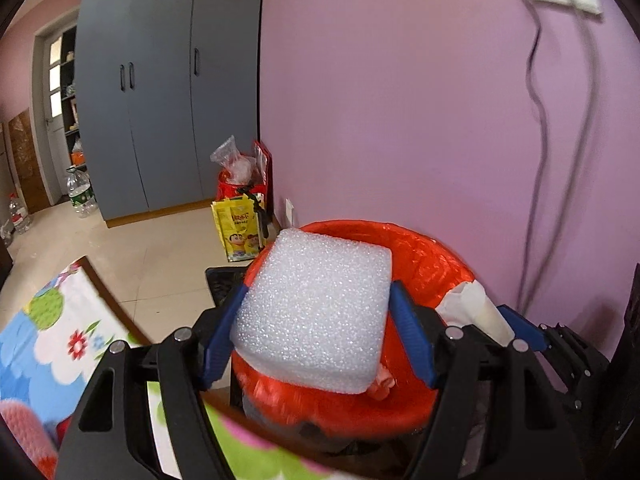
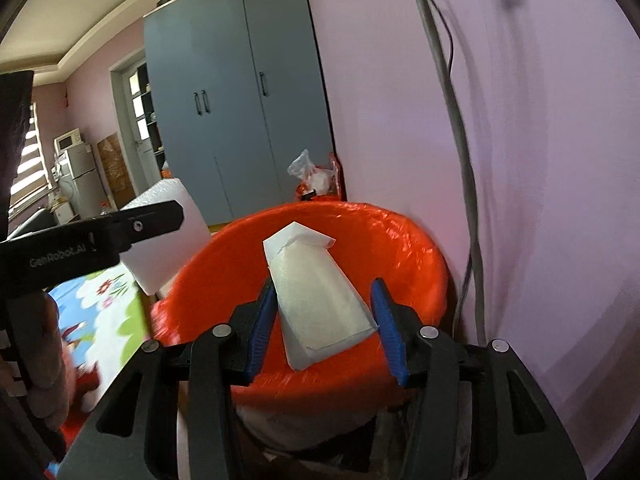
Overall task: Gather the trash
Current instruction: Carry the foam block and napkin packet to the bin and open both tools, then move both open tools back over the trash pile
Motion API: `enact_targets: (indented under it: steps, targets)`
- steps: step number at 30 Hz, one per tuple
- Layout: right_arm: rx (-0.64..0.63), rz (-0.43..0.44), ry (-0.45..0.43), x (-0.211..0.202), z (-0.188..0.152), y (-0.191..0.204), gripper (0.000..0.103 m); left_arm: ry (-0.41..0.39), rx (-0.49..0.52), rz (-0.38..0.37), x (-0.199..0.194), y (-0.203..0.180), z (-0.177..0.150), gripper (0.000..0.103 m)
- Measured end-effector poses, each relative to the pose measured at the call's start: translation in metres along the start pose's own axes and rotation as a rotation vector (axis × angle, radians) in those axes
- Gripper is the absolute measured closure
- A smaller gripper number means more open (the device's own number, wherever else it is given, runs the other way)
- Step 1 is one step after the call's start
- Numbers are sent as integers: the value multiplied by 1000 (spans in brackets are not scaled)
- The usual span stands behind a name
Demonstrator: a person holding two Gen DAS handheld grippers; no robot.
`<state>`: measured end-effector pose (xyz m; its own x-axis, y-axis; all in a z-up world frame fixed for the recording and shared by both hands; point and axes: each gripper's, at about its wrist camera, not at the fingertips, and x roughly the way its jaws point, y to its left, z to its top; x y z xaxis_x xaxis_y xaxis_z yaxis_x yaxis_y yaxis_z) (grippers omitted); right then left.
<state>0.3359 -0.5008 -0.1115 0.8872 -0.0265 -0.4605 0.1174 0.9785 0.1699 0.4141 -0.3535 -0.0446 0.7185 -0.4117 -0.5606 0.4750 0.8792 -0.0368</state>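
Observation:
My left gripper [image 1: 316,332] is shut on a white foam block [image 1: 316,312] and holds it over the near rim of a bin lined with an orange bag [image 1: 424,264]. In the right wrist view, my right gripper [image 2: 326,320] has its blue fingers spread around a white paper packet [image 2: 320,300] above the same orange bin [image 2: 400,248]. The left finger touches the packet; a gap shows at the right finger. The foam block [image 2: 168,240] and the left gripper's black body [image 2: 92,236] show at the left. The packet [image 1: 476,308] also shows at the bin's right in the left wrist view.
The bin stands against a pink wall [image 1: 400,120] with hanging cables [image 1: 536,120]. A flowered tablecloth [image 1: 52,340] lies at the left. A yellow bag [image 1: 240,228] and a red bag sit on the floor by a grey wardrobe [image 1: 160,100]. Water bottles [image 1: 80,192] stand near the door.

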Motion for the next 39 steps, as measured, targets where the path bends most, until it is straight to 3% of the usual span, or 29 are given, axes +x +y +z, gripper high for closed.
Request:
enact_targets:
  steps: [3,11,20,28,33,39]
  targets:
    - [-11,-38,-21,14,6,-4,26,2,-10,32,21,3,10,13]
    - [-33,-39,-43,-11,0,-3,26,-42,-33,105,1,18,10,6]
    - [-17,-39,-32,-92,-27,20,26,-63,-61,157,-95,29,-20,5]
    - [-21,-11,-39,-160,-47,54,23,-71,-50,184,-189,43,-70,5]
    - [-47,19,-34,-184,-55,76,23,-69,-53,218,-241,60,-115,5]
    - [-85,50,-14,-198,-68,106,23,-57,-83,247,-276,82,-157,5]
